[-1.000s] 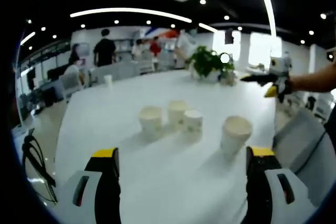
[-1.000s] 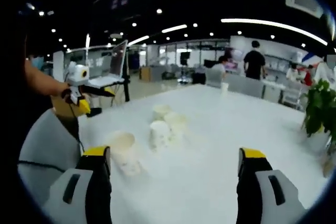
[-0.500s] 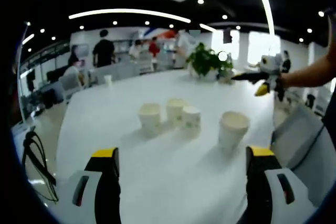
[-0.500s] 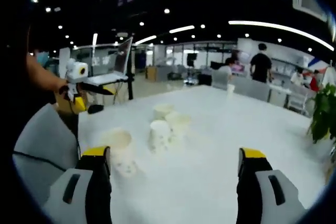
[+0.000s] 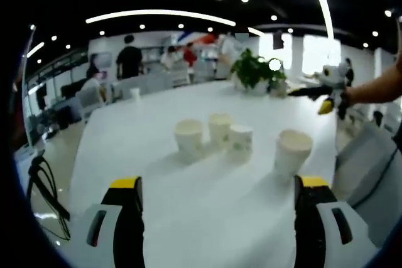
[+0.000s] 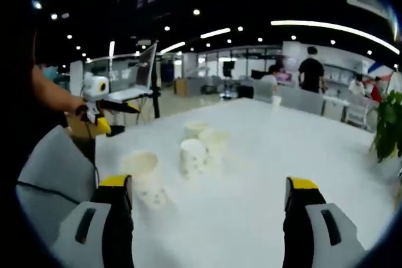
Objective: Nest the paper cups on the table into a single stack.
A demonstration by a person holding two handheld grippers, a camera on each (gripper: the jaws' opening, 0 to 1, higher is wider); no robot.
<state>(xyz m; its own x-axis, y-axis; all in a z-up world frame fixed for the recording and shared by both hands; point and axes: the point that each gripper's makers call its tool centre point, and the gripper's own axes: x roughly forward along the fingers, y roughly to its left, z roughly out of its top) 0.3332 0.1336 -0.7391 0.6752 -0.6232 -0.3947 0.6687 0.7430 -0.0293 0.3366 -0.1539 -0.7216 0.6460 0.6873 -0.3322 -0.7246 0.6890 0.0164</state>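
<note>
Three white paper cups stand close together mid-table: one [image 5: 189, 137] on the left, one [image 5: 220, 128] behind, one [image 5: 240, 139] on the right. A further cup [image 5: 293, 151] stands apart to their right. My left gripper [image 5: 220, 218] is open, low over the white table [image 5: 188, 218], well short of the cups. In the right gripper view the lone cup [image 6: 142, 174] is nearest, with the cluster [image 6: 192, 155] beyond it. My right gripper [image 6: 207, 218] is open and holds nothing. Each view also catches the other gripper [image 5: 326, 92] [image 6: 97, 101] held in the air off the table's side.
A potted plant [image 5: 254, 70] stands at the table's far end, and a small cup [image 5: 134, 93] sits far off on the table. A grey chair [image 5: 370, 167] stands by the table edge. People stand in the background. Cables [image 5: 41, 186] hang at the left.
Both views have shifted slightly with my hands. The cups stand where they were, and both grippers stay open.
</note>
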